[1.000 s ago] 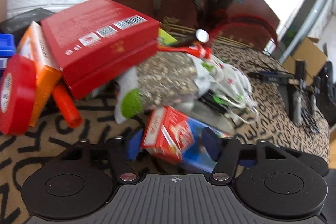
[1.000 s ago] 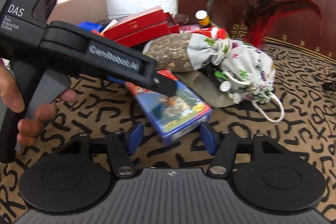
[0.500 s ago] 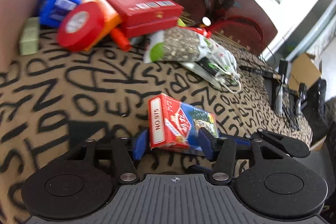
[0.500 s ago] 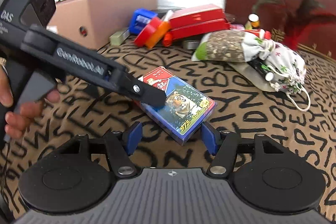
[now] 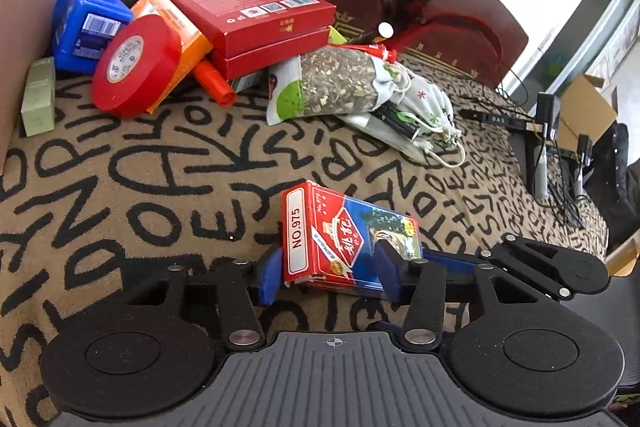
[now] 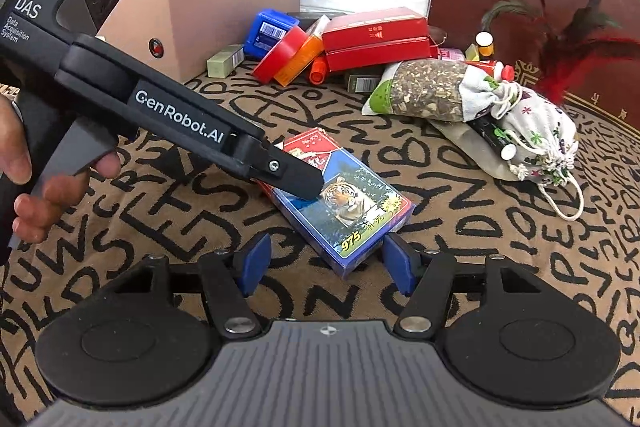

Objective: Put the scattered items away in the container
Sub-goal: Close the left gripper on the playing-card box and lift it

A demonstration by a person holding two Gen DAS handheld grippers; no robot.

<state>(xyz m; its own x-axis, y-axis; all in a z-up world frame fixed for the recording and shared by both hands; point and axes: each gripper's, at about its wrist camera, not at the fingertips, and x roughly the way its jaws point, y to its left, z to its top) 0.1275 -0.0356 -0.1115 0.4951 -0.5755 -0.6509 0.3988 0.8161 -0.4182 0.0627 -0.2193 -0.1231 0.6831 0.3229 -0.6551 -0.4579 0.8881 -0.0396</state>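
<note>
My left gripper (image 5: pixel 326 273) is shut on a red and blue card box marked NO.975 (image 5: pixel 340 239), held just above the patterned cloth. In the right wrist view the same card box (image 6: pixel 348 199) shows a tiger picture, with the left gripper (image 6: pixel 296 183) clamped on its near end. My right gripper (image 6: pixel 324 263) is open and empty, its blue pads on either side of the box's near corner without touching. A cardboard container (image 6: pixel 208 15) stands at the back left, and its wall also shows in the left wrist view (image 5: pixel 24 7).
A pile lies by the container: blue box (image 5: pixel 86 29), red tape roll (image 5: pixel 132 65), orange box (image 5: pixel 176 23), red flat boxes (image 5: pixel 260 21), seed bag (image 5: pixel 332 87), printed drawstring pouch (image 5: pixel 420 107), green small box (image 5: pixel 38 97). A feather duster (image 6: pixel 560 39) lies against the brown board. Cables and stands are at the far right (image 5: pixel 548 147).
My left gripper has pulled back from the pile with the card box, then held nearly still. The right gripper has backed off with it and stays open.
</note>
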